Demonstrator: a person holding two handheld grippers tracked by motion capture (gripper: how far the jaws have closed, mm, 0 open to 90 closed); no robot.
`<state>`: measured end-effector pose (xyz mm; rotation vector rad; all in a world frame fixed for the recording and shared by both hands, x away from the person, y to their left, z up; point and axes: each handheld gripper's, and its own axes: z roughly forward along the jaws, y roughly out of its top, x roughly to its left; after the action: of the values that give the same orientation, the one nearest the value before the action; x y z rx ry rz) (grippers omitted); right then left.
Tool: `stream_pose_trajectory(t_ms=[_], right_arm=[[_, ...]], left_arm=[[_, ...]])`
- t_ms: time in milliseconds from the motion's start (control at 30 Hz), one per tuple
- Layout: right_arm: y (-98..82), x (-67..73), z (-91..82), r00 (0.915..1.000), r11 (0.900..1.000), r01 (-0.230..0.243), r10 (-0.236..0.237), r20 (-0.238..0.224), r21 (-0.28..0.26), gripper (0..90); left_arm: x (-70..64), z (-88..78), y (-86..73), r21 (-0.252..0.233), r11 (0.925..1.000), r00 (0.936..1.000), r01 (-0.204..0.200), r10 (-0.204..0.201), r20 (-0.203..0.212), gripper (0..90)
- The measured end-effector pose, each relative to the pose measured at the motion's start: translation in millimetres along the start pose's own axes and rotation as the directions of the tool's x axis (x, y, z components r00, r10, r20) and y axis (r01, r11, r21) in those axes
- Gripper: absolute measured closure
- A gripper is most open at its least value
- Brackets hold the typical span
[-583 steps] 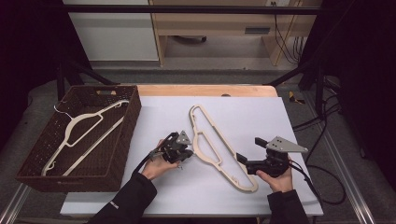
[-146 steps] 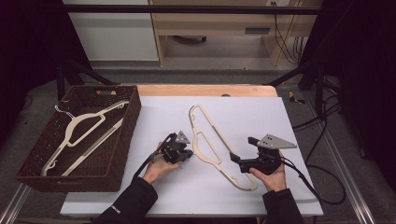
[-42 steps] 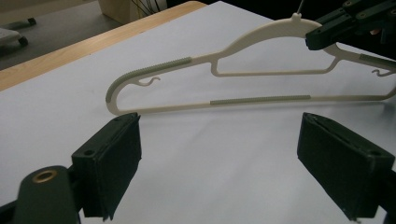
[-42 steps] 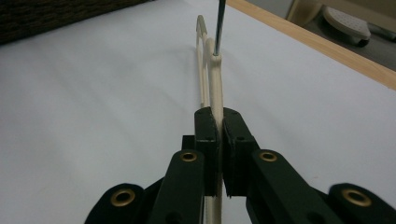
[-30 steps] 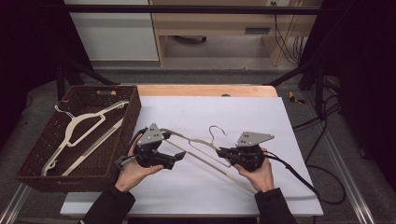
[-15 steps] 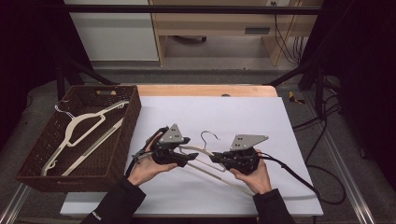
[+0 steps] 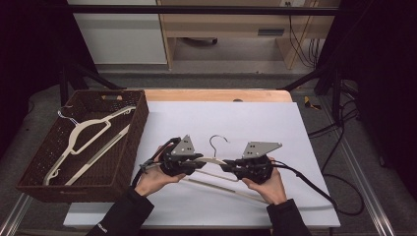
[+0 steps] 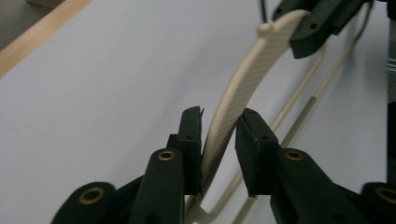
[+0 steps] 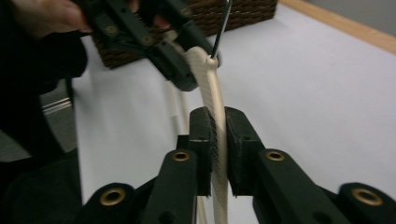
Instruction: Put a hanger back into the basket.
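Note:
A cream hanger with a metal hook hangs just above the white table, between my two grippers. My right gripper is shut on its right shoulder; in the right gripper view both pads lie against the hanger, though the jaws have just been opening a little. My left gripper has just been closing round the left shoulder. One pad touches it, while the other stands a sliver off.
A dark wicker basket stands at the table's left with two cream hangers lying in it. A wooden strip runs along the table's far edge. Cables trail off the right side.
My left gripper has moved right, up to the hanger's left shoulder, and its jaws have narrowed round it. The right gripper has stayed where it was, holding the hanger.

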<state>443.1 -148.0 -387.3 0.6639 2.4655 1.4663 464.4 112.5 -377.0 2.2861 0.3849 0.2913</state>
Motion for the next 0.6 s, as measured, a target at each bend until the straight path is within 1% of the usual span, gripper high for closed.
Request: stream_pose_trajectory(t_ms=[33, 67, 133, 167, 233, 300, 400, 467, 500, 533, 567, 600], right_arm=[[0.2, -0.4, -0.4, 0.9999, 1.000, 0.003, -0.003, 0.010, -0.003, 78.3], [0.2, -0.5, -1.0, 0.9998, 1.000, 0.007, -0.007, 0.020, -0.004, 77.2], [0.2, -0.5, -1.0, 0.9994, 1.000, 0.011, -0.010, 0.034, -0.008, 74.7], [0.1, -0.6, -0.7, 0.9990, 1.000, 0.013, -0.012, 0.043, -0.010, 73.1], [-0.2, -0.6, 0.2, 0.9977, 1.000, 0.017, -0.016, 0.065, -0.015, 69.0], [-0.3, -1.2, 0.8, 0.9966, 1.000, 0.019, -0.017, 0.081, -0.019, 64.4], [-0.4, -1.5, 0.2, 0.9955, 0.999, 0.019, -0.016, 0.093, -0.033, 58.9], [-0.6, -1.7, -0.2, 0.9932, 0.999, 0.028, -0.023, 0.114, -0.043, 54.1], [-0.8, -1.8, -0.6, 0.9901, 0.998, 0.030, -0.023, 0.139, -0.053, 52.8], [-0.9, -2.6, -1.5, 0.9887, 0.998, 0.028, -0.018, 0.149, -0.065, 51.0], [-1.3, -3.7, -3.0, 0.9892, 0.997, 0.017, -0.005, 0.146, -0.079, 49.0], [-1.7, -4.3, -4.3, 0.9887, 0.996, 0.012, 0.002, 0.150, -0.089, 47.6]], left_arm=[[-1.8, 0.2, -0.5, -0.009, 0.9999, 1.0000, 0.008, -0.008, 0.003, 74.6], [-1.8, -0.8, -0.7, -0.001, 1.0000, 1.0000, 0.001, -0.001, 0.008, 75.6], [-3.7, -0.9, -1.1, -0.003, 0.9998, 0.9997, 0.019, -0.019, 0.018, 77.1], [-4.4, -1.1, -1.3, -0.001, 0.9998, 0.9996, 0.020, -0.020, 0.021, 77.9], [-7.6, -0.1, -1.6, -0.011, 0.9992, 0.9987, 0.037, -0.037, 0.036, 79.9], [-9.8, -0.5, -1.4, -0.009, 0.9994, 0.9985, 0.034, -0.034, 0.043, 81.8], [-12.5, -0.8, -1.3, -0.034, 0.9970, 0.9952, 0.070, -0.067, 0.071, 84.0], [-12.7, -1.9, -1.3, -0.050, 0.9949, 0.9927, 0.088, -0.084, 0.087, 86.0], [-13.1, -2.9, -0.9, -0.053, 0.9944, 0.9940, 0.091, -0.087, 0.066, 86.4], [-12.9, -4.1, -0.7, -0.059, 0.9937, 0.9945, 0.095, -0.092, 0.049, 86.4], [-11.5, -5.3, -1.0, -0.061, 0.9935, 0.9945, 0.096, -0.093, 0.047, 86.4], [-10.0, -7.4, -1.5, -0.081, 0.9894, 0.9922, 0.121, -0.118, 0.040, 86.4]])
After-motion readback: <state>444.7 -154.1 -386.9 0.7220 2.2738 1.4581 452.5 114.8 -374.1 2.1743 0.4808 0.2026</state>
